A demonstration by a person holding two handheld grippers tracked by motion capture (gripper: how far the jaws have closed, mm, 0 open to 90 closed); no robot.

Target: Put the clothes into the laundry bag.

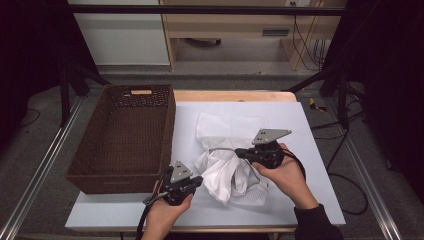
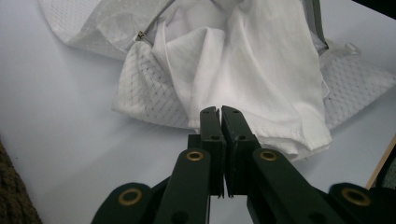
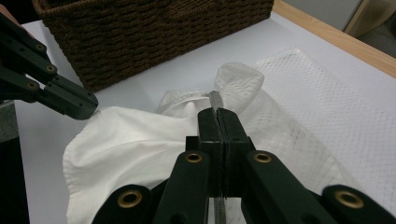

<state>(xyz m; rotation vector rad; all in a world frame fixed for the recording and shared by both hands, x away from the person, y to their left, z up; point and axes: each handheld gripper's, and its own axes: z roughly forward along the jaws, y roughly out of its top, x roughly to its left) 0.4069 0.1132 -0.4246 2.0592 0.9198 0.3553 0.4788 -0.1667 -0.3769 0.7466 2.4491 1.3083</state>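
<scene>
While we've got the right tongs clenched on the grey zipper strip of the white mesh laundry bag mid-table, the left tongs are pinched shut at the hem of the plain white cloth garment spilling from it, just beside the brown wicker basket. Can't tell if any fabric sits between the left pads. Risk as we see it: thin grip slips on pull, or the zipper tape twists and the bag mouth collapses.
</scene>
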